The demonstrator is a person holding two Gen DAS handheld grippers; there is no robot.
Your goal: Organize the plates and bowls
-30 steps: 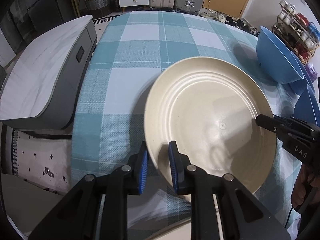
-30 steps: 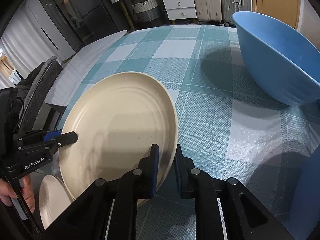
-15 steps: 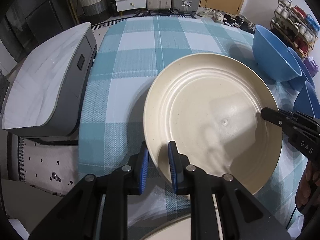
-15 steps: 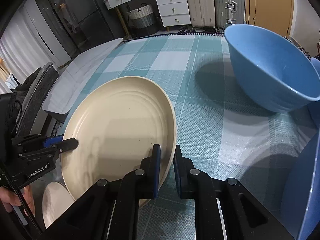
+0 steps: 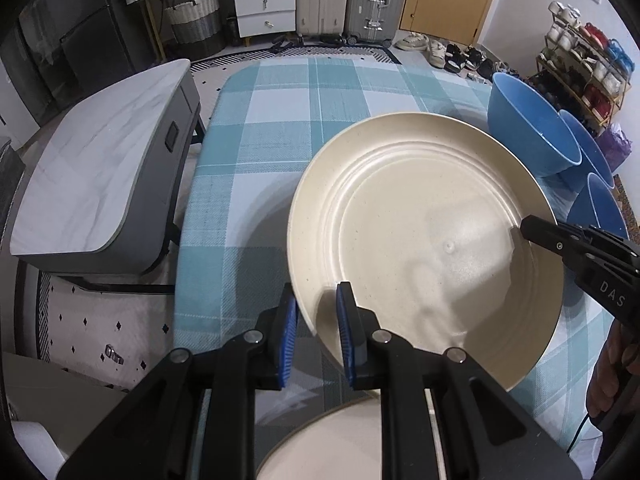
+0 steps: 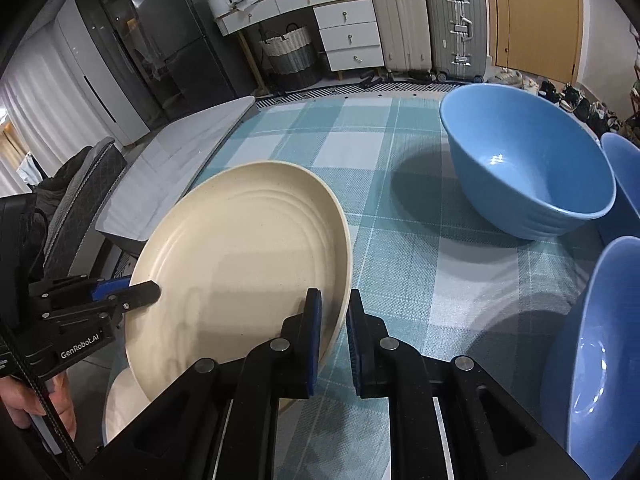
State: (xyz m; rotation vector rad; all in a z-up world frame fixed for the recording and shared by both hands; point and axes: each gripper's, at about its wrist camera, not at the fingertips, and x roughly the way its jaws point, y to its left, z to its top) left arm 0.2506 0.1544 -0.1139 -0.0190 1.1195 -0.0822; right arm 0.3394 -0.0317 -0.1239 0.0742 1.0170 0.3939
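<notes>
- Round cream ridged plate (image 5: 420,236), centre frame, above teal checked table (image 5: 280,128): stiff, probably slick, breakable
- Left hand-held gripper (image 5: 316,328) and right hand-held gripper (image 6: 333,332) each pinch opposite rims; rim grips suit it

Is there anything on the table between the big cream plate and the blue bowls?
No. Only bare checked tablecloth shows between the cream plate and the nearest blue bowl. Both the left gripper and right gripper clamp the plate's rim.
</notes>
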